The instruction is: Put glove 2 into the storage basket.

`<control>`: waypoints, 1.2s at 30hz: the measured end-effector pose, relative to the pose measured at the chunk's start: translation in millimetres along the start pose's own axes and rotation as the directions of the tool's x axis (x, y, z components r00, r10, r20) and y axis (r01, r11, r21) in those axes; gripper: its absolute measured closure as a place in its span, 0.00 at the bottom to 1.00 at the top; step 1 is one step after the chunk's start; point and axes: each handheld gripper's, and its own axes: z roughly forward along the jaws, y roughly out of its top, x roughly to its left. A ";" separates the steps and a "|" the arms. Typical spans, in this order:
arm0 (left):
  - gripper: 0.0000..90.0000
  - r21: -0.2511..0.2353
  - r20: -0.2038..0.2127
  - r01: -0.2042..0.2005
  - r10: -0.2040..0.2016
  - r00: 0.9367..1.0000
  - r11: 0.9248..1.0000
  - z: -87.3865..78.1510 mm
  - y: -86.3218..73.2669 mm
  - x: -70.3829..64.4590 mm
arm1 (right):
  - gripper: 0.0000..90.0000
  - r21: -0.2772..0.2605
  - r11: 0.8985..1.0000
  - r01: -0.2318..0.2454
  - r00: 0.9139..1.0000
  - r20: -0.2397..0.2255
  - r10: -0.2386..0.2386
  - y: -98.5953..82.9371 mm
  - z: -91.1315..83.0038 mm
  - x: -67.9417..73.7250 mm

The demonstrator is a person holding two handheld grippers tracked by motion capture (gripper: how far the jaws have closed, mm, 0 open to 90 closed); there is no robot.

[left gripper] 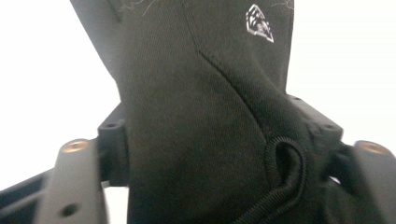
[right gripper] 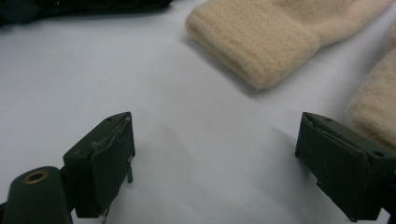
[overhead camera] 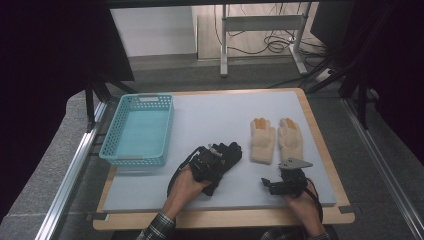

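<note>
A pair of black gloves (overhead camera: 229, 151) lies at the middle of the grey mat. My left gripper (overhead camera: 214, 156) is over their near end. In the left gripper view its jaws stand wide apart with the black glove (left gripper: 205, 116) between them, a cuff loop (left gripper: 282, 163) close to the right jaw. Two cream knitted gloves (overhead camera: 263, 140) (overhead camera: 290, 138) with orange fingertips lie flat to the right. My right gripper (overhead camera: 272, 184) rests low on the mat just in front of them, open and empty (right gripper: 215, 154). One cream cuff (right gripper: 261, 46) lies ahead of it and the other cream glove (right gripper: 373, 112) sits by its right jaw.
A blue plastic basket (overhead camera: 112, 132) stands at the mat's left side with nothing in it. The mat lies on a wooden table (overhead camera: 320, 137). Beyond the far edge are desk legs and cables (overhead camera: 270, 42) on the floor.
</note>
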 end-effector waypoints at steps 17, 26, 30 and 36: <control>0.71 -0.032 0.007 -0.001 0.002 1.000 0.999 -15.5 13.9 21.3 | 0.13 0.000 1.000 -0.001 1.000 0.000 0.001 -0.2 -0.2 -0.1; 0.71 -0.073 -0.021 0.010 -0.012 1.000 0.997 -45.6 31.7 39.2 | 0.13 -0.001 1.000 -0.002 1.000 -0.001 0.002 -0.4 -0.3 -0.1; 0.71 -0.092 -0.038 0.031 -0.035 0.999 0.995 -64.2 40.3 53.6 | 0.13 -0.002 1.000 -0.001 1.000 -0.001 0.001 -0.4 -0.3 -0.1; 0.71 -0.107 -0.092 0.083 -0.093 0.991 0.991 -93.5 43.3 83.5 | 0.13 -0.002 1.000 0.000 1.000 -0.001 0.000 -0.5 -0.4 -0.3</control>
